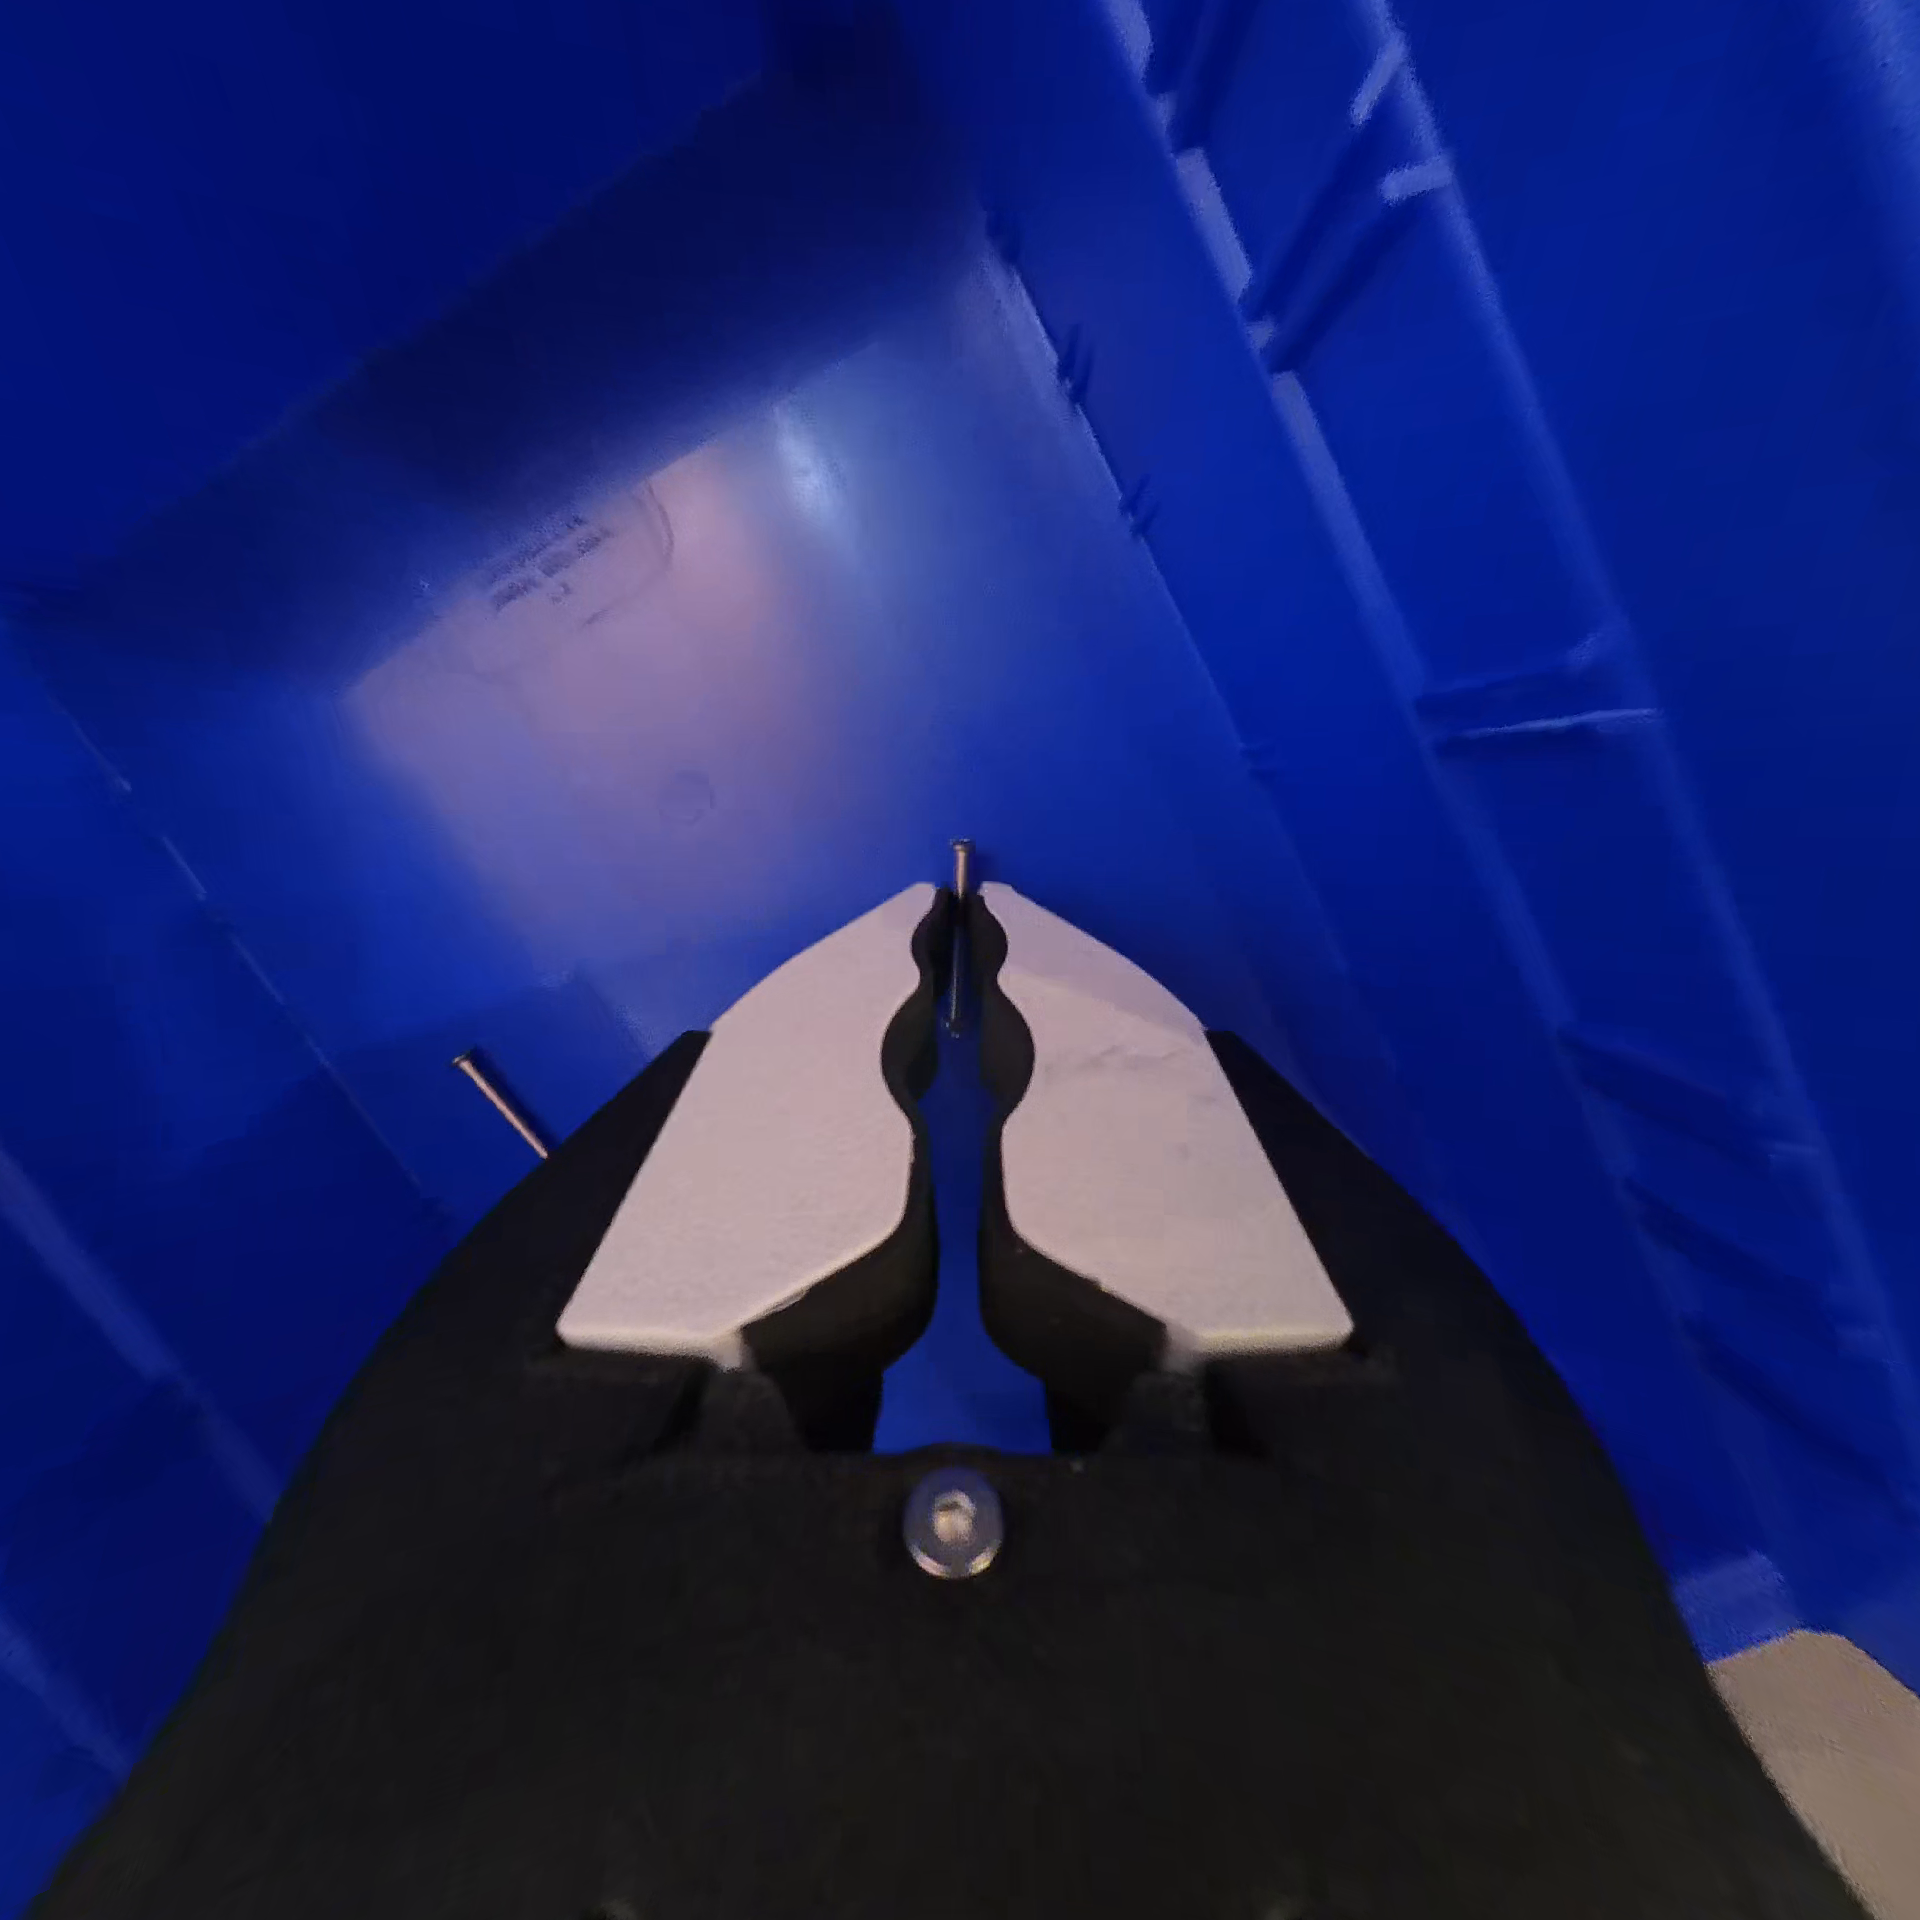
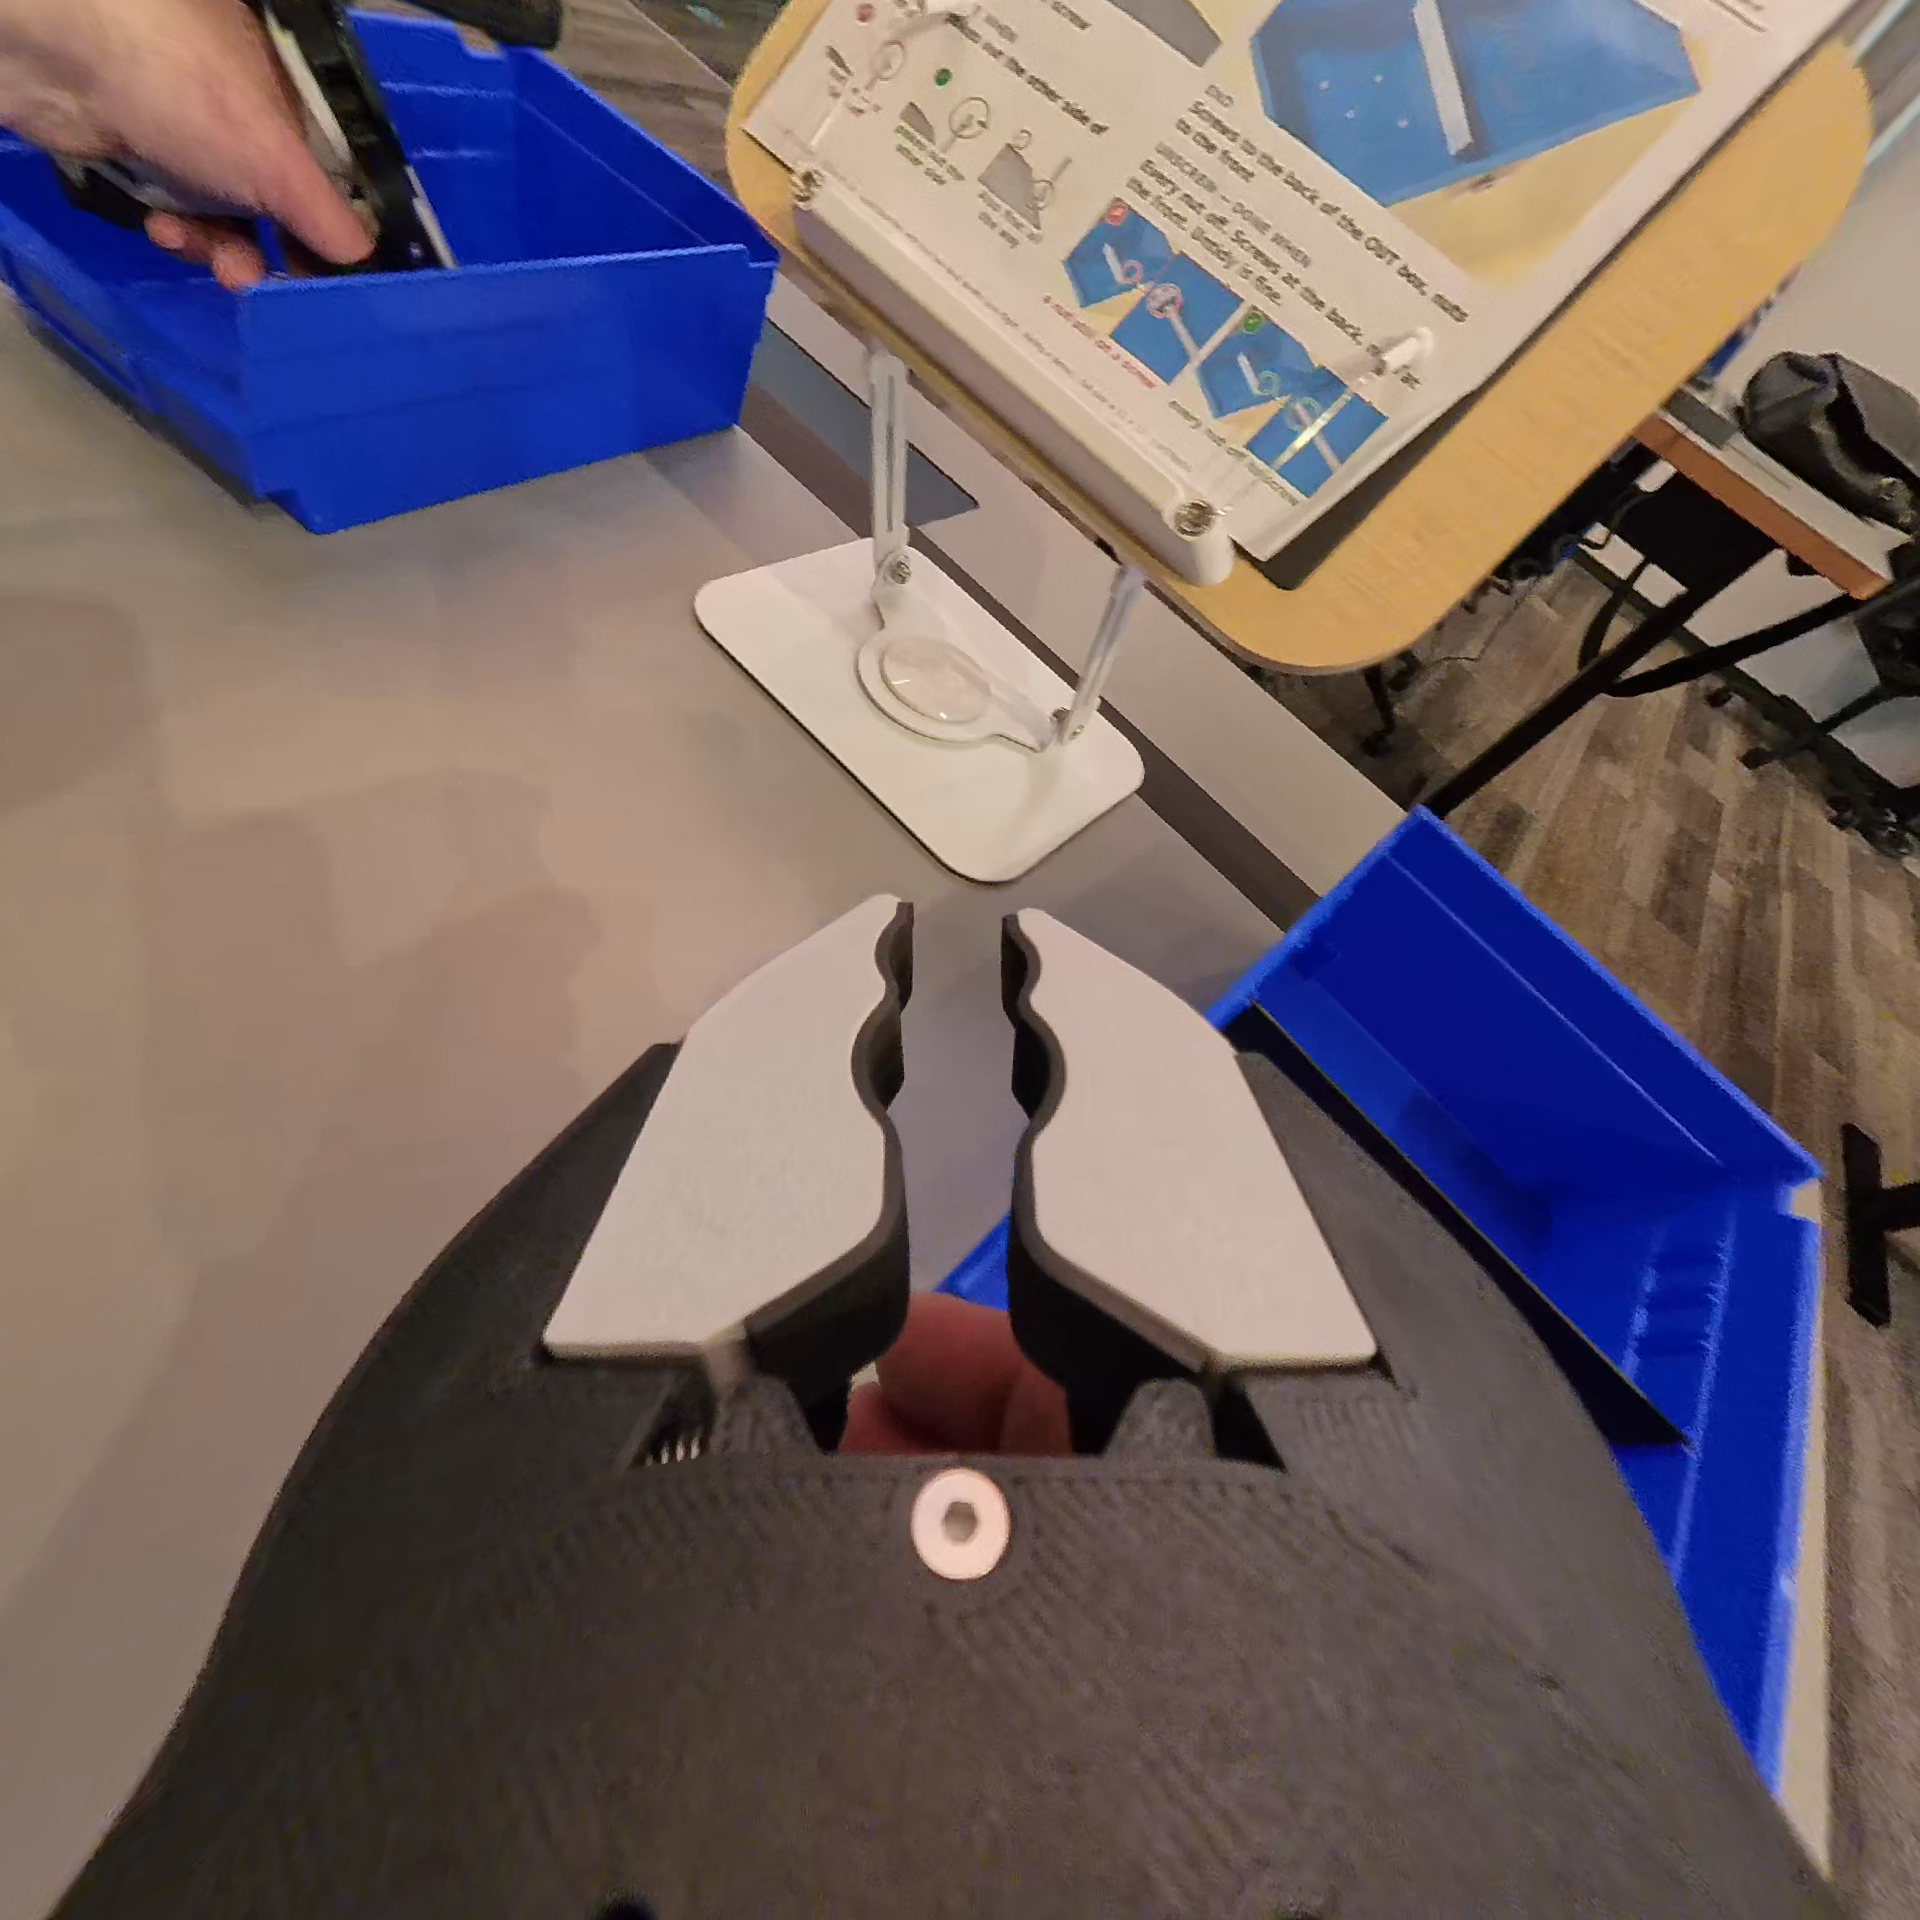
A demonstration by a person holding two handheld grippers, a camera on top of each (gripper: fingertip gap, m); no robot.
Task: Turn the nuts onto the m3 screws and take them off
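In the left wrist view my left gripper [image 1: 958, 896] is deep inside a blue bin [image 1: 1299, 520]. Its jaws are closed at the tips on a thin metal screw [image 1: 956, 935], whose head pokes out just past the tips. A second screw [image 1: 499, 1107] lies on the bin floor to the left, partly hidden by the gripper body. No nut shows. In the right wrist view my right gripper [image 2: 956, 920] is open by a narrow gap and empty, held above the grey table [image 2: 364, 831]. The left gripper [image 2: 353, 156] shows far off, inside the far blue bin [image 2: 468, 343].
A white stand [image 2: 925, 707] holding an instruction sheet [image 2: 1195, 208] stands in the middle of the table. A second blue bin [image 2: 1538, 1143] sits at the table's right edge, beside and below my right gripper. A hand [image 2: 187, 125] holds the left gripper. Floor and furniture lie beyond the right edge. Across from one pair of fingers to the other is roughly 50 centimeters.
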